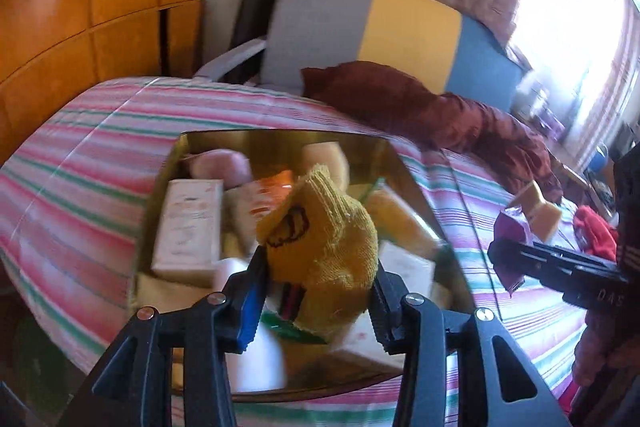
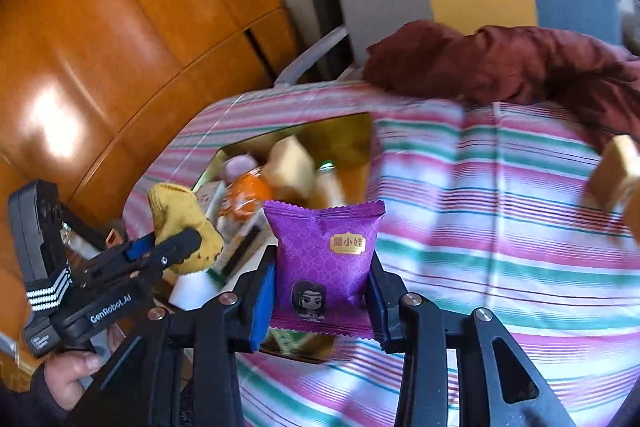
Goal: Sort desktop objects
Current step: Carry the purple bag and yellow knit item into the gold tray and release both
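Observation:
My left gripper (image 1: 316, 291) is shut on a yellow knitted sock (image 1: 324, 231) and holds it above a gold box (image 1: 160, 163) filled with several small packets and boxes. In the right wrist view the same sock (image 2: 180, 223) hangs from the left gripper (image 2: 172, 247) at the lower left, over the box (image 2: 344, 139). My right gripper (image 2: 322, 291) is shut on a purple snack packet (image 2: 326, 255) with a cartoon figure, beside the box's near right corner. The left wrist view shows that packet (image 1: 510, 239) at the right edge in the right gripper (image 1: 516, 251).
The box lies on a striped pink, green and white cloth (image 1: 80, 155). A dark red garment (image 1: 440, 111) is heaped at the far side, in front of a grey, yellow and blue chair back (image 1: 380, 27). A tan block (image 2: 616, 175) sits at the right. Wooden cabinets (image 2: 100, 47) stand left.

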Demonstrator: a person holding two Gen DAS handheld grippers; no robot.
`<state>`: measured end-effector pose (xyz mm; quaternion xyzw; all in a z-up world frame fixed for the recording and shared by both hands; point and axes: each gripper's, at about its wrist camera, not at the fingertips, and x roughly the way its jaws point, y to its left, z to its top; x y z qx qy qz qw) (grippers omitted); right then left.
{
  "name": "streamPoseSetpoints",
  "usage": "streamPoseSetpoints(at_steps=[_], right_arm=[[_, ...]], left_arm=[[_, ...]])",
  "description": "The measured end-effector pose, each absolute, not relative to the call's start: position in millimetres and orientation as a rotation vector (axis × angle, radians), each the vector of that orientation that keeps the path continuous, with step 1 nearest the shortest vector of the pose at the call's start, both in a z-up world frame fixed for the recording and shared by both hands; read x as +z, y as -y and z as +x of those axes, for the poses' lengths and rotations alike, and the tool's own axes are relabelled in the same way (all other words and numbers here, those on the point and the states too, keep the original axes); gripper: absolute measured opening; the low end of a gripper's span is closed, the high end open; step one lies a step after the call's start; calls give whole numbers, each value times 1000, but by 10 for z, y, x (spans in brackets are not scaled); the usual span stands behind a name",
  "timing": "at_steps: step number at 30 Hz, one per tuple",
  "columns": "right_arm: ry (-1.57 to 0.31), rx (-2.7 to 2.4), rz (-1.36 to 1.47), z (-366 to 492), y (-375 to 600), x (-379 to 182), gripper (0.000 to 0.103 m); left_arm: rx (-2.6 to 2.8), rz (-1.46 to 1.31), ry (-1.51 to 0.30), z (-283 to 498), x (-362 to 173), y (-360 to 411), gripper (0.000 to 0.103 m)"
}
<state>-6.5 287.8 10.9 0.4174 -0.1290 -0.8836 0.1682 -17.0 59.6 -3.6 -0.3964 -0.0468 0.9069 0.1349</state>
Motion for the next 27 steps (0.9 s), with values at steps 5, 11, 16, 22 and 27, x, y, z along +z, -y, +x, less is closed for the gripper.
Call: streamPoseSetpoints(at_steps=[5, 11, 16, 22, 27], right_arm=[[355, -2480, 1169, -305, -2619, 163, 40], [409, -2478, 1099, -732, -2456, 372, 68], [433, -2482, 1146, -679, -2499, 256, 77], [404, -2501, 1237, -350, -2586, -14, 77], [455, -2514, 1258, -134, -2712, -86, 80]], left_arm=[[2651, -1144, 194, -204, -25, -408, 45], [2659, -1108, 204, -364, 44, -401, 45], [2603, -1218, 163, -504, -174, -482, 45], [2585, -1258, 94, -670, -333, -681, 45], [2624, -1269, -4, -923, -410, -849, 47]])
